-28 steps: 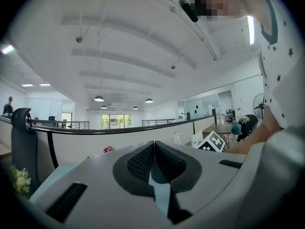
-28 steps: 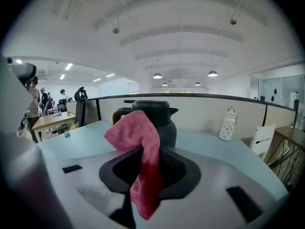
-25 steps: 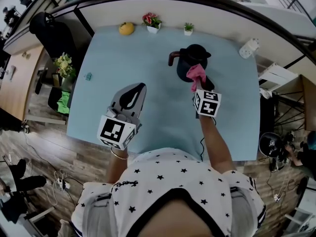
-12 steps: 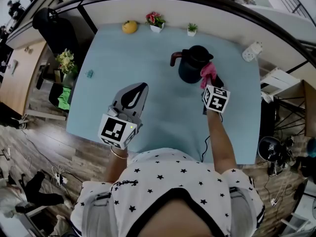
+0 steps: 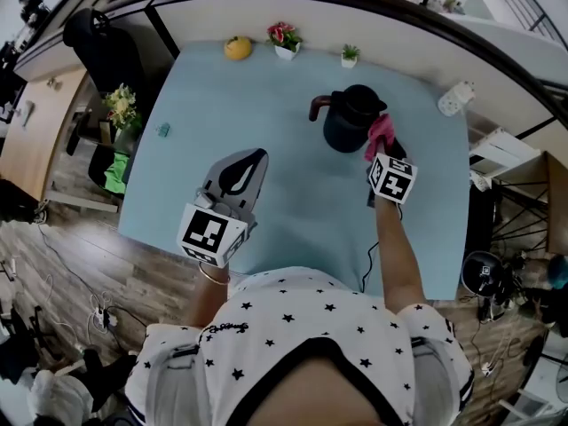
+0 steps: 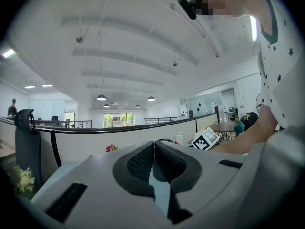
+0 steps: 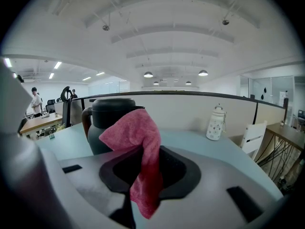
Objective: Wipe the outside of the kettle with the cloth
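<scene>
A dark kettle with a brown handle on its left stands on the pale blue table; in the right gripper view the kettle rises just beyond the jaws. My right gripper is shut on a pink cloth, which presses against the kettle's right side. The cloth drapes over the jaws toward the camera. My left gripper hovers over the table's near left part, shut and holding nothing, its black pads pressed together.
At the table's far edge sit a yellow fruit, a small flower pot and a tiny green plant. A white bottle lies at the far right corner. A black cable hangs off the near edge.
My right gripper with the cloth has slid from the kettle's front round to its right side. The left gripper has stayed where it was.
</scene>
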### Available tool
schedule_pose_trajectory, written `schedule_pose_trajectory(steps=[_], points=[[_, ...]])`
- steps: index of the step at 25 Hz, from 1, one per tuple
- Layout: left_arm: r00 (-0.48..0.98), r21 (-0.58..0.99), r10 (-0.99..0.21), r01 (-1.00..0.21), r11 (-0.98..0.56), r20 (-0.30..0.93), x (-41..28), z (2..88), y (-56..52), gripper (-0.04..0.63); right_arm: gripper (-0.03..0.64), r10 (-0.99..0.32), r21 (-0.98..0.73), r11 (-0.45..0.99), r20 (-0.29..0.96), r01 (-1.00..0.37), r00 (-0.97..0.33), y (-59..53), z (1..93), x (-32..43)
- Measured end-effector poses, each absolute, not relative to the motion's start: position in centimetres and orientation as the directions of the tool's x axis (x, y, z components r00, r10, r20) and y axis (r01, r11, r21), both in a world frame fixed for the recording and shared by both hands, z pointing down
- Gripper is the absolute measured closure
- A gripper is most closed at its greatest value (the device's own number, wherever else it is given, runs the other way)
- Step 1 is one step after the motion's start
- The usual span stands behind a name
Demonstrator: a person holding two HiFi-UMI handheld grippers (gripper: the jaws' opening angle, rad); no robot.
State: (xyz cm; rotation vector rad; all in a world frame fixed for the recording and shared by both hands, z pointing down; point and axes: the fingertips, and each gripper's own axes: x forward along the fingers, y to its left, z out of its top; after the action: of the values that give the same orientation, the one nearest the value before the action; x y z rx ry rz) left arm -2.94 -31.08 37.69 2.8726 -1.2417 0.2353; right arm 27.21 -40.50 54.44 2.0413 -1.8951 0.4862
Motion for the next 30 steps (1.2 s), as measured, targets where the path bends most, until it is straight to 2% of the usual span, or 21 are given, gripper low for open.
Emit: schedule_pose_trajectory(steps=[4,7,11,16,30], points=[[0.680,-0.055,-0.720,-0.720,-0.691,0.139,-2.9,37.8,-31.0,0.565,0.517,-0.911,-0.099,-0.110,0.408,-0.989,0.060,-38.8,53.7,27.0],[0.682,-0.052,-0.718,-0.719,-0.693,0.140,-3.0,37.9,-30.9,0.565,0.517,-0.926,-0.148,-0.082,0.377,-0.986,0.020,-37.2,52.9,25.0],[0.687,-0.047,-0.714,-0.715,-0.697,0.140,-3.1,38.0,-30.8,0.565,0.518,-0.931,-0.147,0.049,0.351,-0.988,-0.099,-36.2,52.1,19.7],[0.683,-0.039,-0.718,-0.721,-0.692,0.134,-3.4,38.0,-30.9,0.565,0.517,-0.887,-0.090,0.219,0.397,-0.972,-0.236,-36.9,53.4,13.5],[0.646,-0.027,-0.750,-0.755,-0.655,0.142,-5.7,38.6,-31.8,0.565,0.517,-0.830,-0.073,0.202,0.517,-0.977,-0.211,-40.7,57.9,11.4]])
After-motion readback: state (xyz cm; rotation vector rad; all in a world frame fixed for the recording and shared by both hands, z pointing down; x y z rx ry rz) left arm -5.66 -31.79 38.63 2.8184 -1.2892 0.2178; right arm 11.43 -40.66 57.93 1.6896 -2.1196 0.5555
